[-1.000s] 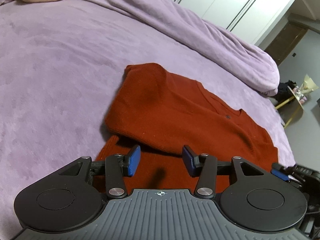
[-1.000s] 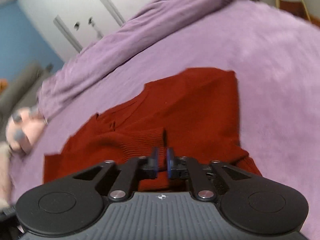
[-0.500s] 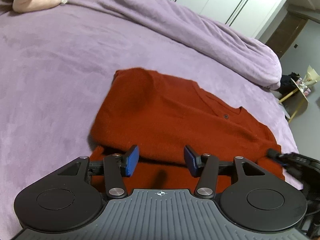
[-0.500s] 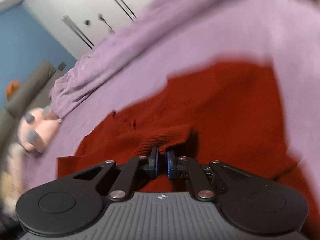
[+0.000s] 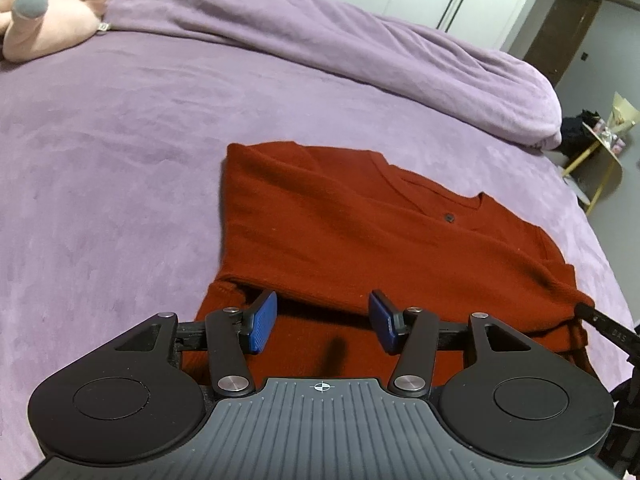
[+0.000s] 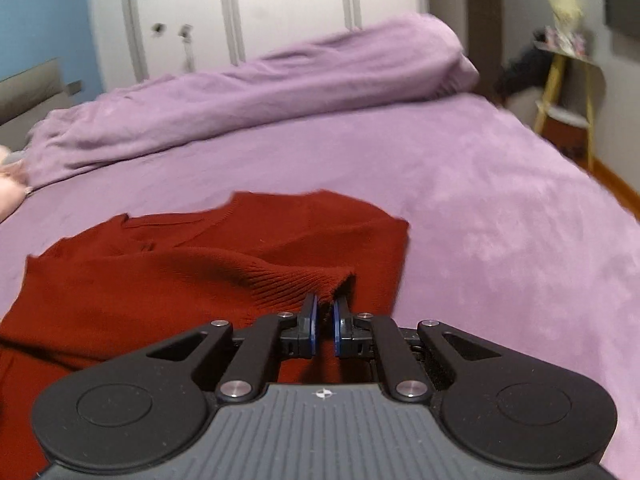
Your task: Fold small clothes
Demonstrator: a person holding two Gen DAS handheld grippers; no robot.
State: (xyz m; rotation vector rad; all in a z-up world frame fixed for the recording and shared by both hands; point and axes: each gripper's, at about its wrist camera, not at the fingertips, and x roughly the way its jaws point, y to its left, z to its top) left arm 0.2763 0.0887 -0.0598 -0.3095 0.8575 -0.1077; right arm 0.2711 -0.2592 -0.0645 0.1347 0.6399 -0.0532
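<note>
A rust-red knitted sweater [image 5: 360, 232] lies on the purple bed cover [image 5: 120, 160], its left side folded in over the body. My left gripper [image 5: 323, 320] hovers open over the sweater's near hem, nothing between its blue pads [image 5: 262, 322]. In the right wrist view the sweater [image 6: 160, 280] has its right sleeve pulled in across the body. My right gripper [image 6: 325, 316] is shut on that sleeve's ribbed cuff [image 6: 304, 280] and holds it slightly off the cloth. The right gripper's dark finger [image 5: 600, 322] shows at the sweater's near right corner in the left wrist view.
A rolled purple duvet [image 5: 360, 52] runs along the far side of the bed. A pink plush toy [image 5: 44, 12] lies at the far left. A yellow side table [image 5: 600, 152] stands beyond the bed's right edge, and white wardrobe doors [image 6: 280, 0] line the back wall.
My right gripper has closed on the ribbed cuff and rolled upright, lifting the cuff a little. The left gripper has drifted sideways, staying open above the hem.
</note>
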